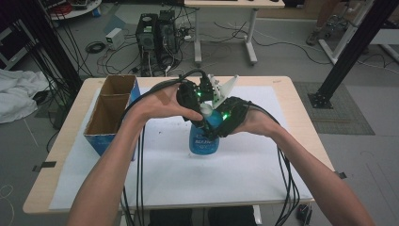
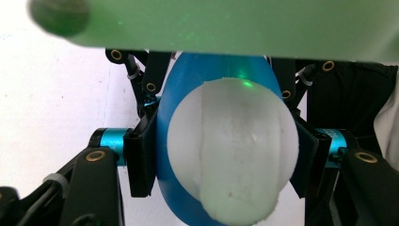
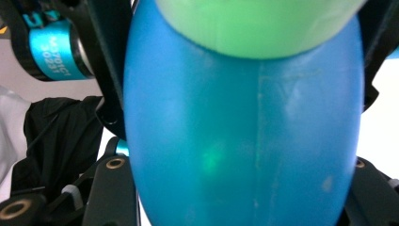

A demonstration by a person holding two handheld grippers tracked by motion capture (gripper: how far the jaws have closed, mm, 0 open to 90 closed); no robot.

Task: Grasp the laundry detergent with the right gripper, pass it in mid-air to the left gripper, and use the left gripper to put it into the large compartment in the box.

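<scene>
The left gripper [image 1: 205, 118] is clamping the white cap [image 2: 233, 150] of one blue bottle [image 1: 203, 139]; the right gripper [image 1: 217, 126] is grasping its body. One cardboard box [image 1: 113, 113] is standing beside it on the white-covered table [image 1: 226, 169], cables [image 1: 160, 47] trailing over the grey floor.

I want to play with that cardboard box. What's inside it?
The cardboard box stands open on the table, left of the blue bottle. The high view shows bare brown inner walls and a divider between two compartments. Its near wall hides the floor, so something low could lie there unseen.
</scene>
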